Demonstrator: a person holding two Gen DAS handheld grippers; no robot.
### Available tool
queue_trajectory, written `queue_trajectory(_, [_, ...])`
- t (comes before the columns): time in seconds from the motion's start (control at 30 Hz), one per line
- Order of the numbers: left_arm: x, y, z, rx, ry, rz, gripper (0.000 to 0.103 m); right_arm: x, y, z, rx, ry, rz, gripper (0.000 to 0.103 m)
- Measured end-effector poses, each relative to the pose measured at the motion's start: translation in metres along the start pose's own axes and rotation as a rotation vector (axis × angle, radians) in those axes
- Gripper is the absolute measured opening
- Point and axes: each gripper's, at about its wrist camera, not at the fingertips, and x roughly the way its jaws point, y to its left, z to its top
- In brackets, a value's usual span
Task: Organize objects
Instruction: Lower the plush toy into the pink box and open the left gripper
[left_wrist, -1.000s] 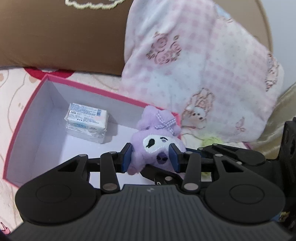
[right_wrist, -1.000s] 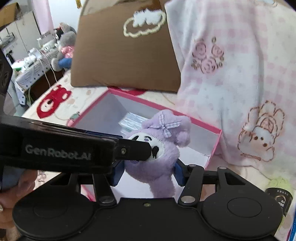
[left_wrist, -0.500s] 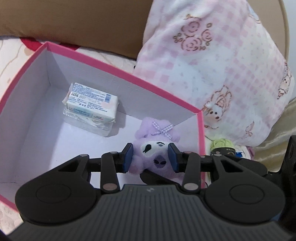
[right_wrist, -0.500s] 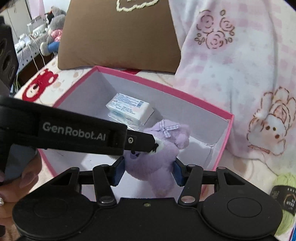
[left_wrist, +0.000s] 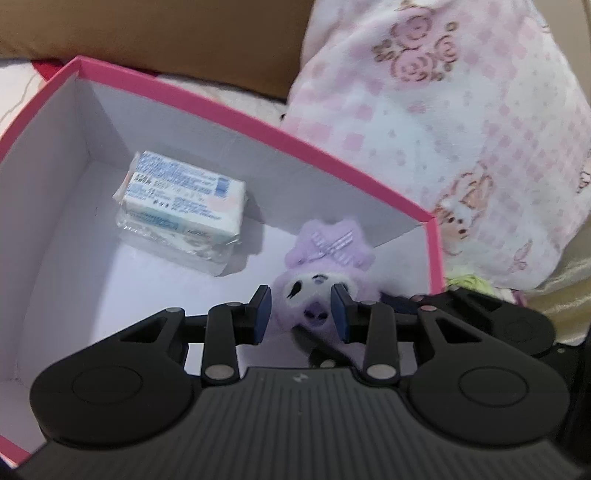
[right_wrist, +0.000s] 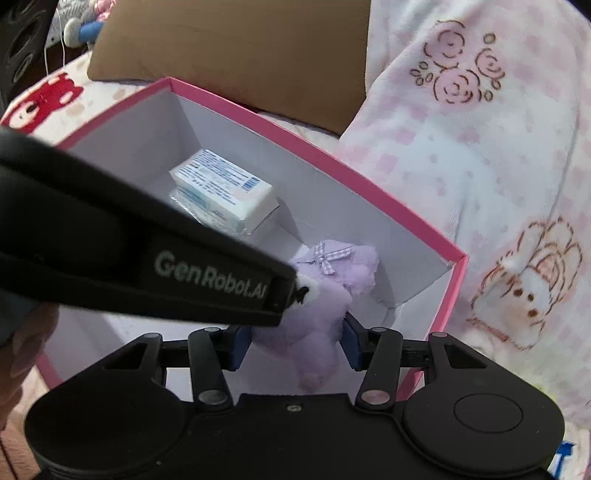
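Note:
A purple plush toy (left_wrist: 332, 243) with a checked bow hangs low inside the pink box (left_wrist: 258, 122), near its right corner. My left gripper (left_wrist: 301, 314) has its blue pads pressed on the toy's head, and its jaws are closing. My right gripper (right_wrist: 295, 347) squeezes the toy's body (right_wrist: 317, 332) from the other side, its jaws closing too. In the right wrist view the left gripper's finger (right_wrist: 207, 273) crosses in from the left and covers part of the toy's face. A white wrapped packet (left_wrist: 181, 199) lies on the box floor at the back left.
A pink checked blanket (left_wrist: 461, 129) rises just right of the box. A brown cushion (left_wrist: 166, 37) stands behind it. A green yarn ball (left_wrist: 469, 282) lies by the box's right wall. A person's hand (right_wrist: 22, 350) is at the left edge.
Both grippers have sunk with the plush toy from above the box rim down into the box. The left pads have drawn closer together on the toy's head.

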Motion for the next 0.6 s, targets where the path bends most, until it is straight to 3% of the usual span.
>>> queue_trajectory(0.3, [0.024,0.012,-0.003,-0.086,0.053,0.030,0.033,0.011,0.008,0.009,-0.104,0.041,-0.039,0.057])
queue_trajectory(0.5, [0.025,0.014,-0.003,-0.115,0.058,0.043,0.032,-0.009,0.007,0.003,-0.150,0.014,-0.039,0.057])
queue_trajectory(0.6, [0.022,0.016,-0.001,-0.129,0.050,0.019,0.031,-0.021,0.005,-0.001,-0.163,0.014,-0.004,0.052])
